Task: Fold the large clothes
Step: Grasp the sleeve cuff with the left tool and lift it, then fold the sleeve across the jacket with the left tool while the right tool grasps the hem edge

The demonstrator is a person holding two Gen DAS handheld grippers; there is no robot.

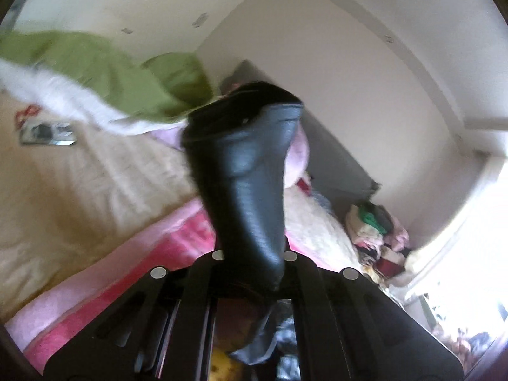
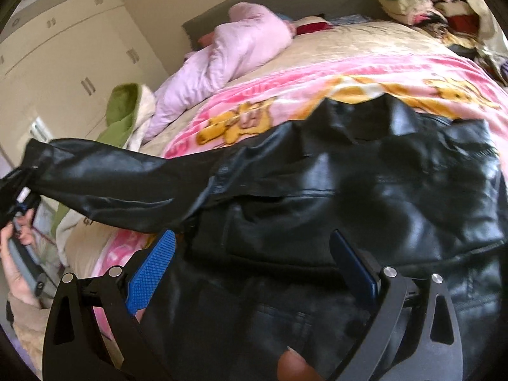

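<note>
A black leather jacket [image 2: 365, 197] lies spread on the pink cartoon blanket [image 2: 317, 79] on the bed. One sleeve [image 2: 104, 174] is stretched out to the left and lifted off the bed. My left gripper [image 1: 254, 273] is shut on that sleeve's [image 1: 247, 171] end; in the right wrist view this left gripper [image 2: 22, 197] shows at the far left, held by a hand [image 2: 12, 254]. My right gripper [image 2: 254, 254] hovers open over the jacket's body, with its blue pads [image 2: 155, 266] wide apart and nothing pinched between them.
A pink padded garment [image 2: 228, 54] and a green and white garment [image 2: 123, 114] lie towards the head of the bed. A heap of clothes [image 2: 422, 3] sits at the far right. White wardrobes [image 2: 63, 47] stand behind. A flat dark object [image 1: 47, 133] rests on the cream bedspread.
</note>
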